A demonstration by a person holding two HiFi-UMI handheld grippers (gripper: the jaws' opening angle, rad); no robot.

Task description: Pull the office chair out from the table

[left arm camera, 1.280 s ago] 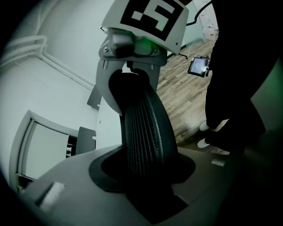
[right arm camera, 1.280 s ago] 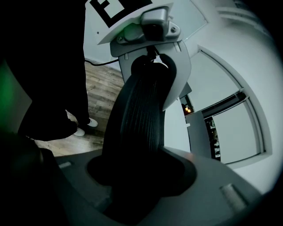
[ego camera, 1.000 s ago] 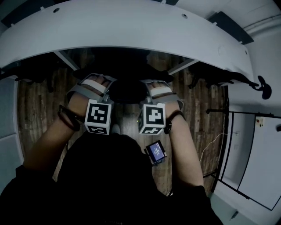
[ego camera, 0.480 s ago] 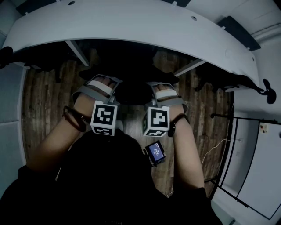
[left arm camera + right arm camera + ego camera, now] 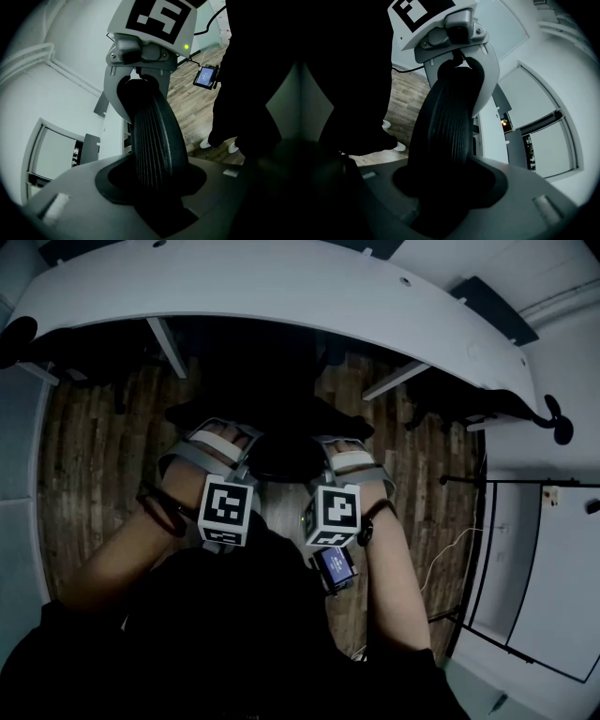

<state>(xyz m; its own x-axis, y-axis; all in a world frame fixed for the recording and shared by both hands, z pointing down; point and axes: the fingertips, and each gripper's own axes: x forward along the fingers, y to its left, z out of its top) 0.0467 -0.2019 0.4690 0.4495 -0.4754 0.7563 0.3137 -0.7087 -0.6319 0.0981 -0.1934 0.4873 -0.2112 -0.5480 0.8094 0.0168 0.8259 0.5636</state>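
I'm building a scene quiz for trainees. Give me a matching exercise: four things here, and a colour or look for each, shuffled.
Things:
1 table
2 office chair
3 floor
4 small screen

Looks:
a lit blue
b wooden planks
c white, curved edge
d black, ribbed

Pairs: 1-c, 2-d, 3-b, 4-a

No word, number or brand can be read anywhere; the right marker cube (image 5: pixel 336 512) bears only a black-and-white square code, without letters; the left marker cube (image 5: pixel 225 510), at nine o'clock from it, carries another such code; the small screen device (image 5: pixel 334 565), at six o'clock from the right cube, glows blue, its lines too small to read.
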